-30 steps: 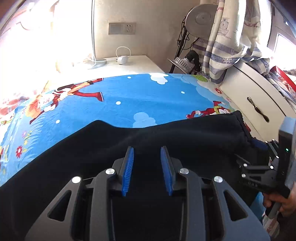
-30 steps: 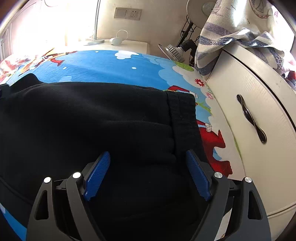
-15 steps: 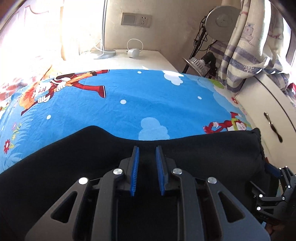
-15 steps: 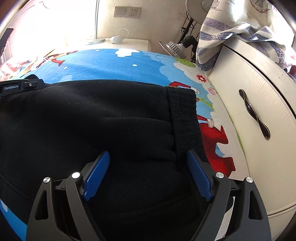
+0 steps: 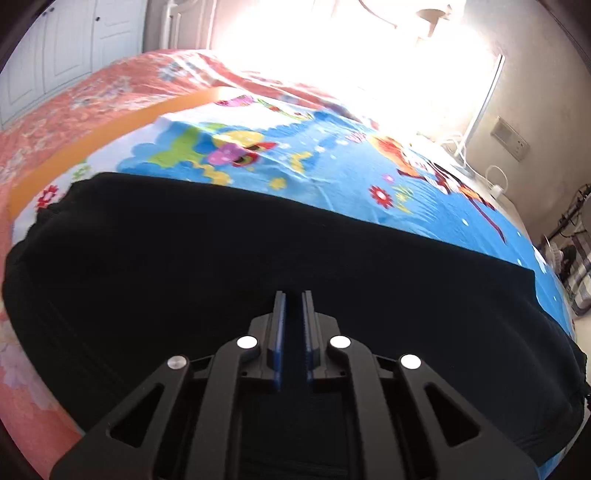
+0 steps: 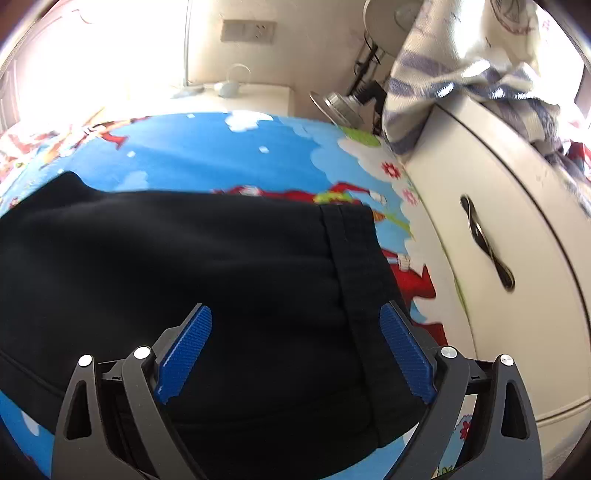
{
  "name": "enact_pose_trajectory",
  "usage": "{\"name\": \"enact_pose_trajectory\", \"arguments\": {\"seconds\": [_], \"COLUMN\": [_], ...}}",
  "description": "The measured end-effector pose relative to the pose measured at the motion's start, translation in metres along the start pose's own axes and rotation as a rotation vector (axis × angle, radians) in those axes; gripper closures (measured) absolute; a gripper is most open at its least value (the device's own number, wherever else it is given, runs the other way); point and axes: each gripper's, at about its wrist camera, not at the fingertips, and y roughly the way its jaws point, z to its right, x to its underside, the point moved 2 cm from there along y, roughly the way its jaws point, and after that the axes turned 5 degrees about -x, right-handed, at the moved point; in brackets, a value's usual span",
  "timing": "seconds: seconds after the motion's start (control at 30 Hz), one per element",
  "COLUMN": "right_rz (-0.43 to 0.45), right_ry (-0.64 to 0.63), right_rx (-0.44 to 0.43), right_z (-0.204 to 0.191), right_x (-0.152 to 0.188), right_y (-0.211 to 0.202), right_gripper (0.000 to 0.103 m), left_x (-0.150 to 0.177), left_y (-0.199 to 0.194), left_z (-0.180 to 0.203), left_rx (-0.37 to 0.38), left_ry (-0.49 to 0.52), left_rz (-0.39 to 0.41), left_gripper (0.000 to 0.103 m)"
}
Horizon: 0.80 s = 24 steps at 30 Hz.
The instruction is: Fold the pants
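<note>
Black pants point(image 5: 221, 266) lie flat across a bed with a bright cartoon sheet point(image 5: 332, 166). In the left wrist view my left gripper point(image 5: 293, 295) hovers over the middle of the pants, its blue pads nearly together with nothing between them. In the right wrist view the pants point(image 6: 184, 258) end in a ribbed waistband point(image 6: 354, 258) at the right. My right gripper point(image 6: 295, 317) is wide open above the waistband end, its pads either side of the cloth and empty.
A white cabinet point(image 6: 517, 240) with a metal handle point(image 6: 487, 243) stands close to the bed's right side, with striped cloth point(image 6: 461, 74) piled on it. A nightstand point(image 6: 240, 92) and wall socket point(image 6: 249, 31) lie beyond. An orange-pink quilt point(image 5: 74, 110) lies at the left.
My left gripper has closed from partly open to nearly shut and swung left along the pants toward the leg end. My right gripper has stayed open over the waistband, shifting only slightly.
</note>
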Motion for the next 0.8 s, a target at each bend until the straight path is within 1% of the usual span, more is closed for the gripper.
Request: {"name": "enact_pose_trajectory", "arguments": {"seconds": [0.03, 0.07, 0.1, 0.13, 0.17, 0.23, 0.3, 0.33, 0.37, 0.4, 0.47, 0.53, 0.57, 0.6, 0.63, 0.67, 0.7, 0.73, 0.77, 0.8], "right_rz": [0.020, 0.024, 0.013, 0.005, 0.012, 0.015, -0.019, -0.039, -0.061, -0.081, -0.118, -0.133, -0.133, -0.122, -0.110, -0.098, -0.080, -0.074, -0.074, -0.067], "right_ry": [-0.049, -0.105, -0.168, -0.222, -0.269, -0.352, -0.391, -0.403, -0.414, -0.426, -0.437, -0.448, -0.449, -0.438, -0.424, -0.413, -0.407, -0.396, -0.394, -0.400], "right_rx": [-0.057, -0.136, -0.229, -0.293, -0.344, -0.430, -0.531, -0.574, -0.597, -0.598, -0.580, -0.534, -0.526, -0.529, -0.541, -0.551, -0.542, -0.549, -0.550, -0.541], "right_z": [-0.023, -0.049, -0.080, -0.110, -0.140, -0.200, -0.255, -0.279, -0.301, -0.320, -0.347, -0.359, -0.361, -0.361, -0.360, -0.358, -0.355, -0.352, -0.350, -0.351], "right_x": [-0.012, -0.022, -0.031, -0.039, -0.048, -0.061, -0.070, -0.073, -0.074, -0.075, -0.077, -0.078, -0.077, -0.076, -0.075, -0.074, -0.072, -0.071, -0.072, -0.071], "right_y": [-0.007, -0.009, -0.008, -0.006, -0.004, 0.005, 0.020, 0.029, 0.040, 0.052, 0.075, 0.094, 0.101, 0.104, 0.107, 0.108, 0.109, 0.110, 0.109, 0.108], "right_gripper": [0.014, 0.014, 0.014, 0.014, 0.014, 0.014, 0.014, 0.014, 0.014, 0.014, 0.014, 0.014, 0.013, 0.011, 0.011, 0.011, 0.005, 0.005, 0.005, 0.005], "left_x": [-0.002, -0.002, -0.001, 0.001, 0.003, 0.007, 0.010, 0.012, 0.012, 0.012, 0.009, 0.000, -0.004, -0.008, -0.012, -0.015, -0.015, -0.015, -0.011, -0.005], "left_y": [-0.005, -0.005, -0.003, -0.002, -0.003, -0.012, -0.014, -0.013, -0.010, -0.005, 0.003, 0.003, -0.001, -0.005, -0.009, -0.011, -0.012, -0.010, -0.009, -0.010], "left_z": [-0.013, -0.024, -0.033, -0.042, -0.051, -0.067, -0.087, -0.098, -0.112, -0.128, -0.164, -0.195, -0.205, -0.212, -0.215, -0.219, -0.226, -0.237, -0.252, -0.267], "left_rx": [0.006, 0.026, 0.035, 0.028, 0.025, 0.045, 0.055, 0.043, 0.034, 0.034, 0.063, 0.090, 0.127, 0.144, 0.142, 0.108, 0.093, 0.038, 0.004, 0.020], "left_ry": [-0.022, -0.039, -0.050, -0.057, -0.066, -0.097, -0.112, -0.119, -0.135, -0.161, -0.248, -0.312, -0.327, -0.327, -0.315, -0.312, -0.333, -0.385, -0.460, -0.537], "left_rz": [0.028, 0.029, 0.021, 0.020, 0.028, 0.061, 0.065, 0.063, 0.063, 0.063, 0.066, 0.081, 0.102, 0.120, 0.135, 0.157, 0.165, 0.160, 0.166, 0.169], "left_gripper": [0.064, 0.062, 0.062, 0.062, 0.062, 0.062, 0.062, 0.062, 0.062, 0.062, 0.079, 0.101, 0.101, 0.101, 0.101, 0.101, 0.099, 0.078, 0.070, 0.070]}}
